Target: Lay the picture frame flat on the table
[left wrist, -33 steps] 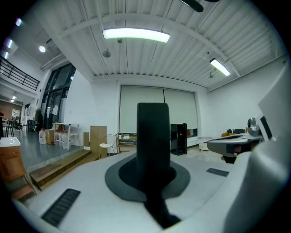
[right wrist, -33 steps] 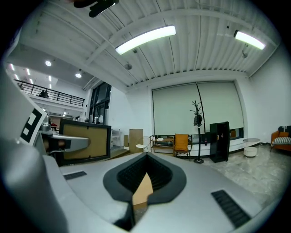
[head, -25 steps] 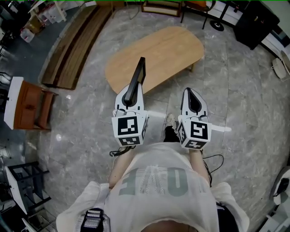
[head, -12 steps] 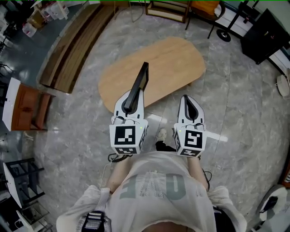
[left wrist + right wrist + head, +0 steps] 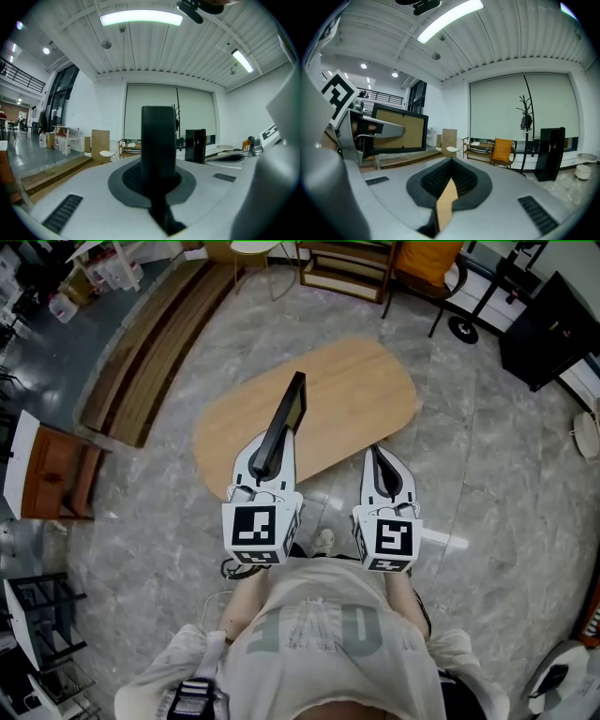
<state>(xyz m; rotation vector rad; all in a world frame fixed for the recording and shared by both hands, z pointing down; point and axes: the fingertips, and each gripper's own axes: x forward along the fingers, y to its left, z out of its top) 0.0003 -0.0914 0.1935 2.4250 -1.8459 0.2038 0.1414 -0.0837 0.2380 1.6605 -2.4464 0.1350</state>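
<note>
Head view shows the left hand-held gripper (image 5: 266, 456) pinching a black picture frame (image 5: 287, 412) by one end. The frame runs out from the jaws toward 1 o'clock and is seen edge-on, over the near rim of the oval wooden surface (image 5: 361, 390). Whether it touches the wood cannot be told from this angle. Left gripper view shows the dark frame edge standing upright between the pressed pads. Right gripper view has the frame at 9 o'clock, with its tan panel facing this camera, its long sides level and its face vertical. The right hand-held gripper (image 5: 382, 465) sits at 3 o'clock of the left one, apart from it. Its jaws are drawn together with nothing between them. An orange chair (image 5: 428, 257) stands beyond the surface at 1 o'clock.
</note>
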